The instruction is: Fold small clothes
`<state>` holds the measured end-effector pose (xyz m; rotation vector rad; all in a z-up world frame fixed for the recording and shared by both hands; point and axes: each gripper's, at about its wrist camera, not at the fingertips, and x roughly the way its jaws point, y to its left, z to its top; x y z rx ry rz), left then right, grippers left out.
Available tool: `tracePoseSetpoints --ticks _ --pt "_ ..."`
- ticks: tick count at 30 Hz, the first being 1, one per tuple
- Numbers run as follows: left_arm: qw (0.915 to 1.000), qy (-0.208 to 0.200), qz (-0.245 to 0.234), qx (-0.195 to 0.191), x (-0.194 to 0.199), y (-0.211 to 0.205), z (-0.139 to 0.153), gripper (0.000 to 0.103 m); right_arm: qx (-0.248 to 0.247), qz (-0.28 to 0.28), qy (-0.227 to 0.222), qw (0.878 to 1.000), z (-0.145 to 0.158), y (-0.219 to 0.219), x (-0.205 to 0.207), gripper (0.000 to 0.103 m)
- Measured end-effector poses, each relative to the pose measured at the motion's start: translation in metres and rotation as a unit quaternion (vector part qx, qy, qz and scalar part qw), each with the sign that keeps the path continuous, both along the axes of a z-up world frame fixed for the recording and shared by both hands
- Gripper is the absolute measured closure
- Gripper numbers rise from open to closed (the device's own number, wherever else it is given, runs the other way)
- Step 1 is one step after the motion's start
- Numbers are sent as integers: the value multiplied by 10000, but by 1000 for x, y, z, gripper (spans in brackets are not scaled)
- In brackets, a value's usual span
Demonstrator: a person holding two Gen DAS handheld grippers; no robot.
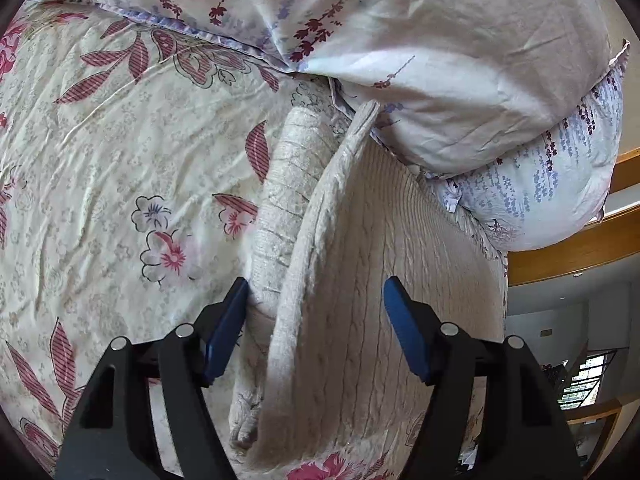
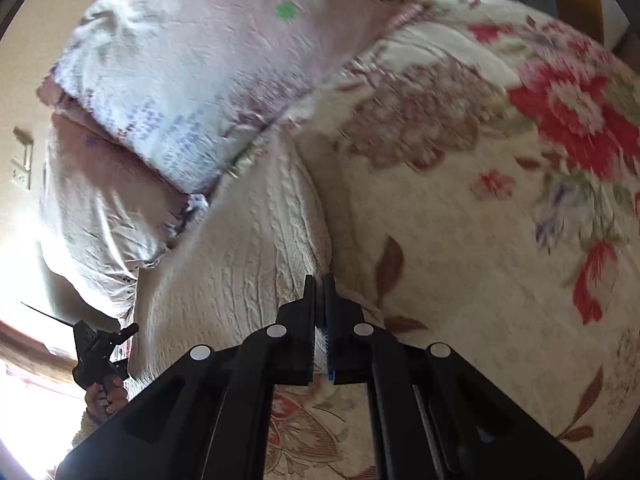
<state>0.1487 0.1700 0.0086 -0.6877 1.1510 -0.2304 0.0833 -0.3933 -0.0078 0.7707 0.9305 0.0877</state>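
A cream cable-knit sweater (image 1: 360, 280) lies on the floral bedsheet (image 1: 100, 160); its body drapes in a fold, and a sleeve (image 1: 288, 184) runs beside it. My left gripper (image 1: 316, 300) is open, its blue-padded fingers either side of the sweater's folded edge. In the right wrist view my right gripper (image 2: 319, 300) is shut on the edge of the sweater (image 2: 248, 248). The left gripper (image 2: 96, 352), held by a hand, shows at the lower left of that view.
A pile of pale floral pillows and a quilt (image 1: 440, 60) sits at the head of the bed, touching the sweater's far end. A wooden bed frame (image 1: 580, 252) edges the bed on the right. The sheet (image 2: 480, 220) spreads right of the sweater.
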Motion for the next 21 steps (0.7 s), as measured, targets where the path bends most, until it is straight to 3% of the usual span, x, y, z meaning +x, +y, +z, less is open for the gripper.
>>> tracePoseSetpoints --ticks 1,2,3,5,8,12,15,17,19,21 --pt "10000 -3 -15 38 1 -1 1 36 163 -113 61 9998 -3 -3 -1 96" --pt "9999 -18 -43 95 2 -5 0 42 389 -257 88 9989 -5 -7 -3 84" --pt "9998 36 -32 188 6 -13 -1 68 451 -337 82 9984 -4 -8 -4 55" --pt "9999 46 139 81 6 -19 -1 81 277 -471 14 9985 4 -11 -9 19" --pt "9979 -290 231 -535 2 -33 18 87 149 -551 -165 9982 13 -18 -18 19" --pt "9884 -881 -522 -1123 17 -118 70 87 289 -776 -229 9963 7 -35 -28 19" --pt "9697 -1075 -1345 -1734 35 -217 93 87 343 -939 -227 9947 3 -49 -31 19" --pt "9480 -931 -2002 -2293 46 -290 94 83 302 -1015 -229 9941 2 -58 -33 19" --pt "9290 -689 -2410 -2721 50 -334 89 83 333 -1098 -207 9932 1 -72 -35 19" --pt "9271 -738 -2424 -2762 47 -342 87 77 551 -1154 -216 9916 1 -83 -37 19"
